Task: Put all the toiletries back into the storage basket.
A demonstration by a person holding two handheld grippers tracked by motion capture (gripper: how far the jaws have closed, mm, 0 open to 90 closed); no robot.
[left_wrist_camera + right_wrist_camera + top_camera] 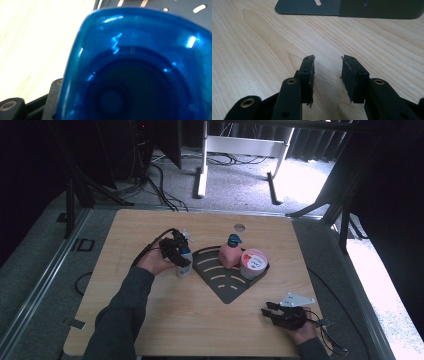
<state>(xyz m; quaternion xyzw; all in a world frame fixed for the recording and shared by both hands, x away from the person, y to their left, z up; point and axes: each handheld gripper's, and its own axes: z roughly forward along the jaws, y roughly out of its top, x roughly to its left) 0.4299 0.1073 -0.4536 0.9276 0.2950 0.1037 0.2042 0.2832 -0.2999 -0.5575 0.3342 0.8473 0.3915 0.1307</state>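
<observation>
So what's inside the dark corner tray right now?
In the dark tray stand a pink pump bottle and a round tub, side by side toward its back. The slotted floor beneath them is covered.

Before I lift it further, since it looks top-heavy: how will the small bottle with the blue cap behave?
The small bottle stands tall and narrow, so a sideways push would likely tip it. Its glossy blue cap looks slippery. Probably light for the left tongs.

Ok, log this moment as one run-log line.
left gripper: closed on blue-capped bottle beside rack | right gripper: open, empty, over table
</observation>
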